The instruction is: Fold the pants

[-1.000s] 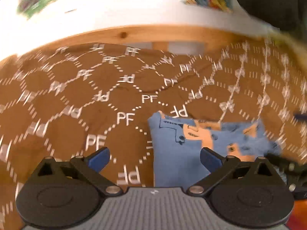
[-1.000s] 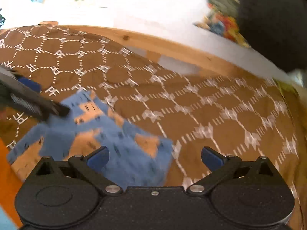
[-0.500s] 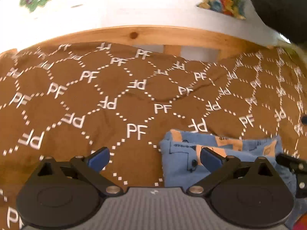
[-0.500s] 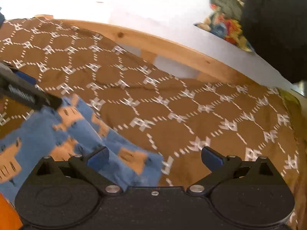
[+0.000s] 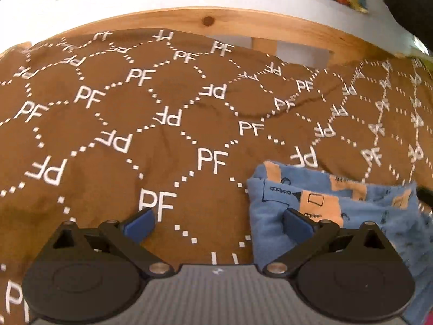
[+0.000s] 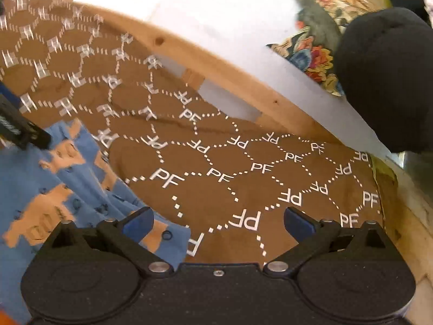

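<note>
Small blue pants with orange patches [image 5: 324,211] lie folded on a brown bedspread printed with white "PF" letters [image 5: 162,113]. In the left wrist view they are at the lower right, and my left gripper [image 5: 217,223] is open and empty, its right finger over the pants' left edge. In the right wrist view the pants [image 6: 67,189] lie at the lower left. My right gripper [image 6: 217,220] is open and empty, its left finger above the pants' right corner. The other gripper's black finger [image 6: 24,130] shows at the left edge.
A wooden bed frame rail [image 5: 243,21] runs along the far edge of the bedspread, with a white wall behind. A black rounded object [image 6: 387,81] and a floral cloth [image 6: 319,54] sit at the upper right. The bed's right wooden edge [image 6: 411,216] is close.
Both grippers have pulled back and shifted; the pants now sit lower and further toward the side in each view. Both stay open and empty.
</note>
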`<action>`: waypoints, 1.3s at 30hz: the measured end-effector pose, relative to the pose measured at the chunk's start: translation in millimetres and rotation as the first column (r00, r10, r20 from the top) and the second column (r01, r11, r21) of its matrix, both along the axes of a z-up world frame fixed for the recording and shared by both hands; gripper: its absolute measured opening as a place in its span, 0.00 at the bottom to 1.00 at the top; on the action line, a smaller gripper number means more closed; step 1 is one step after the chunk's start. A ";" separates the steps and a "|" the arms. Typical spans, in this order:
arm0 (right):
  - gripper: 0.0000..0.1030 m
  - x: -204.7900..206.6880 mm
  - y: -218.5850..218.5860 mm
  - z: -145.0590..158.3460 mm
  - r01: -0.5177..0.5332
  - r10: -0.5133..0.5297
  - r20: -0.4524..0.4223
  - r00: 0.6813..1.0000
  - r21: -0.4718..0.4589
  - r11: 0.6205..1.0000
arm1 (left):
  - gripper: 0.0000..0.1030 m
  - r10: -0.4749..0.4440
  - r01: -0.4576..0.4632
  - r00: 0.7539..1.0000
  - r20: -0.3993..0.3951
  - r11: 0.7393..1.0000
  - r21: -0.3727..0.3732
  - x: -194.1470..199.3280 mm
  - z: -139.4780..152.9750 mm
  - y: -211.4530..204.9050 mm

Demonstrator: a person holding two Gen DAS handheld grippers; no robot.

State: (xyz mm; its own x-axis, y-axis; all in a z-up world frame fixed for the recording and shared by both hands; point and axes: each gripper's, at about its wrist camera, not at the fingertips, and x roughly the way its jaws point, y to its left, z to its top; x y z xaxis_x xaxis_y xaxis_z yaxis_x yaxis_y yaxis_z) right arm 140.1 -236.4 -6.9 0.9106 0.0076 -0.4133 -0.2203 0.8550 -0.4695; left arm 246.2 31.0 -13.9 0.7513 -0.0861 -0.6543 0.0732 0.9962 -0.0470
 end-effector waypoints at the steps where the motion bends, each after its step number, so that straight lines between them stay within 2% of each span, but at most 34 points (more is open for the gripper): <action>1: 0.99 -4.8 -1.6 -1.1 -0.002 0.002 -0.004 1.000 0.000 1.000 | 1.00 0.005 -0.005 1.000 -0.001 1.000 -0.018 -3.4 4.1 -0.1; 4: 0.99 -10.5 -5.9 -18.4 -0.001 -0.001 -0.053 0.999 -0.038 0.999 | 1.00 -0.027 0.027 1.000 -0.008 0.999 -0.026 -17.2 9.2 -6.4; 6: 0.99 -8.3 -13.0 -33.7 0.029 -0.034 -0.099 0.995 -0.046 0.999 | 0.99 -0.065 0.067 0.997 -0.038 0.997 0.044 -27.0 3.3 -16.5; 9: 0.99 -13.7 -29.4 -34.4 0.085 -0.080 -0.110 0.991 0.049 0.995 | 0.99 -0.080 0.083 0.996 -0.038 0.991 0.108 -45.5 -3.3 -18.4; 12: 0.99 -27.2 -30.1 -28.0 0.103 -0.099 -0.077 0.992 0.044 0.994 | 1.00 -0.065 0.073 0.994 -0.088 0.992 0.101 -53.8 4.6 -14.7; 16: 0.99 -57.7 -25.3 -15.8 0.034 -0.028 -0.062 0.998 0.113 0.993 | 1.00 -0.088 0.102 0.981 -0.173 0.992 0.075 -69.9 9.9 -12.2; 19: 0.99 -76.0 -15.2 -19.1 -0.005 0.019 -0.096 0.995 0.149 0.989 | 1.00 -0.138 0.161 0.959 -0.246 0.984 0.075 -84.1 4.8 -13.0; 21: 0.99 -79.4 -8.7 -26.9 -0.004 0.021 -0.134 0.991 0.132 0.991 | 1.00 -0.164 0.189 0.947 -0.277 0.980 0.065 -93.6 -4.5 -11.7; 22: 0.99 -80.0 -5.8 -34.5 0.009 0.008 -0.162 0.987 0.108 0.994 | 1.00 -0.152 0.173 0.947 -0.282 0.984 0.050 -97.6 -9.4 -8.5; 24: 0.99 -79.0 -6.6 -40.0 0.026 -0.002 -0.193 0.981 0.117 0.993 | 1.00 -0.121 0.132 0.953 -0.276 0.991 0.020 -100.7 -10.9 -5.0; 29: 0.99 -78.9 -8.8 -37.7 0.052 -0.019 -0.208 0.978 0.153 0.987 | 1.00 -0.116 0.126 0.951 -0.286 0.992 0.016 -100.9 -10.3 -6.2; 35: 0.99 -83.8 -11.9 -38.8 0.056 -0.020 -0.216 0.976 0.162 0.985 | 1.00 -0.108 0.117 0.944 -0.311 0.993 0.012 -97.4 -9.5 -5.6; 39: 0.99 -91.3 -18.2 -25.8 0.055 -0.026 -0.165 0.986 0.169 0.984 | 1.00 -0.097 0.107 0.944 -0.315 0.994 0.013 -98.3 -10.3 -6.6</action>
